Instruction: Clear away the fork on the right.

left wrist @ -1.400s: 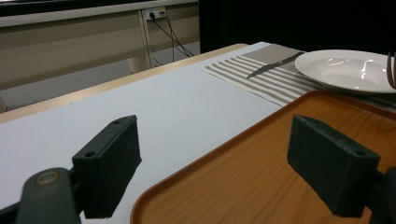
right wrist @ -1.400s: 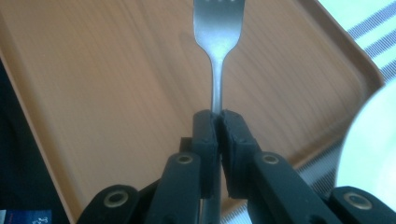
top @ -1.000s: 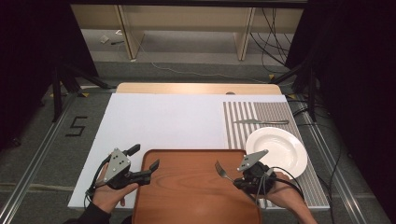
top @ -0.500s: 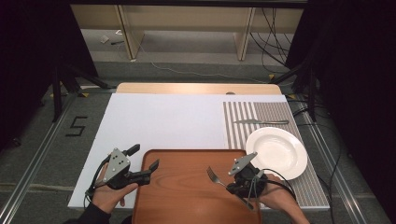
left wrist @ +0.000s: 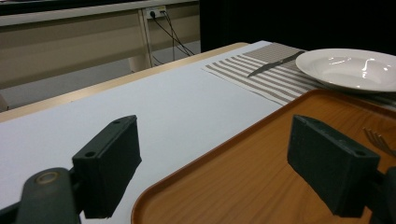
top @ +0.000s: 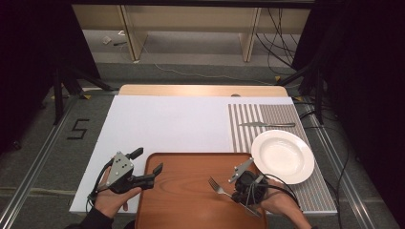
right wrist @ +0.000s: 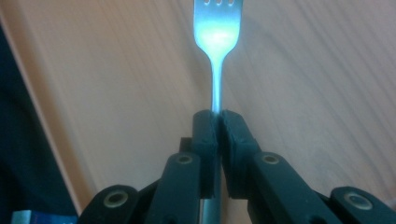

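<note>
At the lower right of the high view, the right gripper (top: 237, 192) has its jaws pinched shut on the handle of a fork (top: 218, 186), tines over the wooden tray (top: 191, 167). The fork looks light, stiff and slippery, so a grip on the flat handle suits it. The left gripper (top: 145, 164) hangs open and empty at the tray's left edge; beyond lie a white table (top: 167, 124), striped mat (top: 248, 124), plate (top: 282, 155) and knife (top: 265, 124).

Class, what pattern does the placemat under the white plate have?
The placemat has grey and white stripes, clearest in the high view.
</note>
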Available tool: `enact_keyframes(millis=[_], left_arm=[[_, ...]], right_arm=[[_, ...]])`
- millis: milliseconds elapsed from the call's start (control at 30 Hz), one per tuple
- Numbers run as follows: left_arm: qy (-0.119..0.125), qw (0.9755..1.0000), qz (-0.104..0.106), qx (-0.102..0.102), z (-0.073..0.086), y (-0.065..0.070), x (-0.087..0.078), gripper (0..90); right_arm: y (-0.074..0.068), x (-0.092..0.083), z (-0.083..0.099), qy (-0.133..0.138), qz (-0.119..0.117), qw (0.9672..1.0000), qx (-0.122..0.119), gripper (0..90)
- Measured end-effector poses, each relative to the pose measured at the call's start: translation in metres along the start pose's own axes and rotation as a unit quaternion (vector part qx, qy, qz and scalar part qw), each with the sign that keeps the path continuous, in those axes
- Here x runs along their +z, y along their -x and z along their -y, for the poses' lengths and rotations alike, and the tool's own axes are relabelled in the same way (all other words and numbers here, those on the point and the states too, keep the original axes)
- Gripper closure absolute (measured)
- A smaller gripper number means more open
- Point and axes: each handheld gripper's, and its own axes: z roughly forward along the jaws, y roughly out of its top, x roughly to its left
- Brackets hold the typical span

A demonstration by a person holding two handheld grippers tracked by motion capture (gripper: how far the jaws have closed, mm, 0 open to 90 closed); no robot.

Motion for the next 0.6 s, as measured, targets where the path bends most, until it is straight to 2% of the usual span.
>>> enact_keyframes(millis=[67,233,533,567,600], left_arm=[[0.002,1.0000,-0.001,-0.002,0.000,0.000,0.000,16.8],[0.002,1.0000,-0.002,-0.003,0.000,-0.001,0.000,16.8],[0.001,1.0000,-0.001,-0.001,0.000,0.000,0.000,16.8],[0.002,1.0000,-0.001,-0.002,0.000,-0.001,0.000,16.8],[0.002,1.0000,-0.001,-0.002,0.000,-0.001,0.000,16.8]], right_arm=[[0.002,0.004,0.000,-0.009,-0.001,0.9999,0.004,84.9],[0.005,0.006,0.000,-0.011,-0.002,0.9999,0.010,84.8],[0.004,0.012,0.000,-0.024,0.002,0.9997,0.009,84.0],[0.004,0.013,0.000,-0.025,0.004,0.9997,0.008,83.6],[0.004,0.014,0.000,-0.022,0.006,0.9997,0.008,79.1]])
